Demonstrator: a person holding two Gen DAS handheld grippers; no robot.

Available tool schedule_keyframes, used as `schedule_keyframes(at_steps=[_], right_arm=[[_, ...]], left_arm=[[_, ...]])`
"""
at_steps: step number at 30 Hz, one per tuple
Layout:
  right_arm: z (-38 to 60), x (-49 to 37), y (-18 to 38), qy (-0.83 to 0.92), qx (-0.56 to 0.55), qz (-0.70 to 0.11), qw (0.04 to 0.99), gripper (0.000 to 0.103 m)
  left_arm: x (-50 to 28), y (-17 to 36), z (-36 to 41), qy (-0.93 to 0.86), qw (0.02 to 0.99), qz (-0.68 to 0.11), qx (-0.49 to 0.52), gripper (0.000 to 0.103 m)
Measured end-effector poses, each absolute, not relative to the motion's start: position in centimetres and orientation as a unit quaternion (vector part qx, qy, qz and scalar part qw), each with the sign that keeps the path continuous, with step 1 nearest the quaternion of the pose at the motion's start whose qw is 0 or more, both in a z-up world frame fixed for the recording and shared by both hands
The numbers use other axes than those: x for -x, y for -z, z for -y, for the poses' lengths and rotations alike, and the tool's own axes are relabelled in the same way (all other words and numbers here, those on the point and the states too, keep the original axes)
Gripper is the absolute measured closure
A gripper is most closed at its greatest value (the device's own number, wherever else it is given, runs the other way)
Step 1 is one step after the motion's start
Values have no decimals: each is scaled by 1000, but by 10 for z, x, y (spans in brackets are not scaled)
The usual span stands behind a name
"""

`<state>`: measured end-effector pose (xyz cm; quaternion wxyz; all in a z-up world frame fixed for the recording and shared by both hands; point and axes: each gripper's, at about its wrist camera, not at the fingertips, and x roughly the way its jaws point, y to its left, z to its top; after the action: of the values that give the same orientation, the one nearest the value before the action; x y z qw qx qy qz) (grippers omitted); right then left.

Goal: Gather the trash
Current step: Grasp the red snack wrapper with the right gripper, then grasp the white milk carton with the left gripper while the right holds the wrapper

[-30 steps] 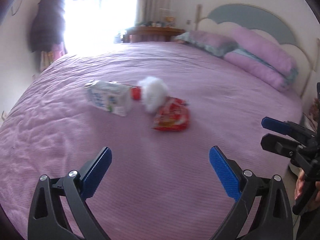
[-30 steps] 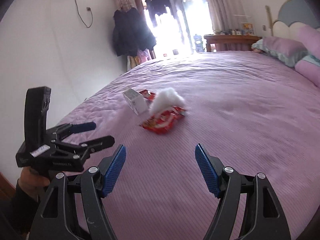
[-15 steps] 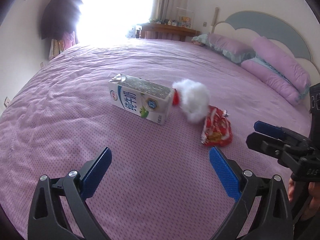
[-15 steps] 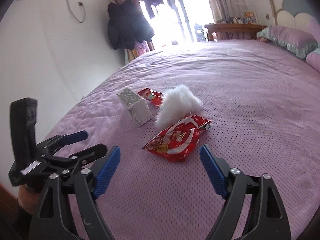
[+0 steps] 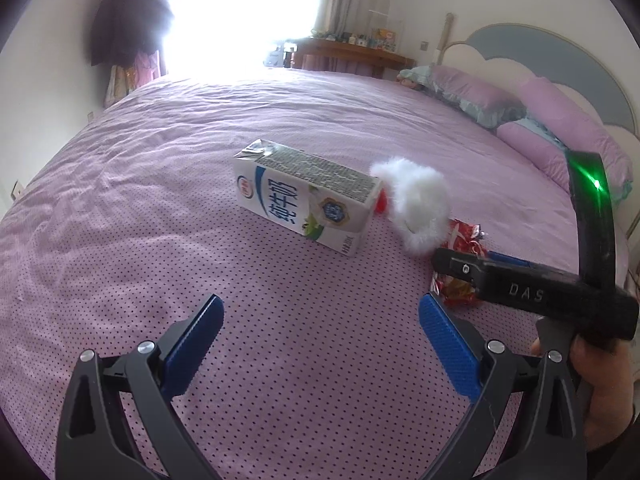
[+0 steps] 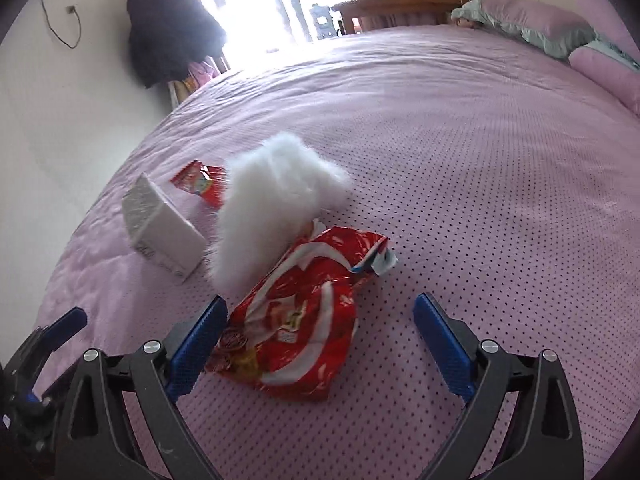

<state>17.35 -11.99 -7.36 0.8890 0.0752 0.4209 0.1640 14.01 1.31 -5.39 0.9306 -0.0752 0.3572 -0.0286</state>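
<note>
Covering the whole work surface, the purple bedspread carried all the trash. The milk carton lay on its side, with the white fluffy wad beside it. The red snack wrapper lay flat between my right gripper's jaws, which had just been opening, pads not pressing. My left gripper stood released, empty, short of the carton.

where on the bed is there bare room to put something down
Free: the bedspread left of the milk carton, and the wide stretch between the trash and the pillows. Crowded: carton, white fluff and red wrapper lie bunched together.
</note>
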Motion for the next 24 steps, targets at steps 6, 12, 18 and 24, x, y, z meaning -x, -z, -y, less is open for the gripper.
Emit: schedule_keyframes(at_steps=[6, 12, 18, 24], right_arm=[[127, -164, 74, -206, -70, -419, 881, 82], [150, -151, 68, -226, -76, -399, 886, 82], [170, -146, 57, -237, -70, -376, 893, 82], [177, -149, 53, -258, -64, -367, 891, 82]], left_arm=[[-150, 54, -15, 1, 927, -364, 94, 5], [-166, 52, 1, -41, 927, -362, 95, 5], [-186, 50, 19, -86, 922, -359, 116, 5], [-212, 47, 35, -142, 917, -351, 125, 5]])
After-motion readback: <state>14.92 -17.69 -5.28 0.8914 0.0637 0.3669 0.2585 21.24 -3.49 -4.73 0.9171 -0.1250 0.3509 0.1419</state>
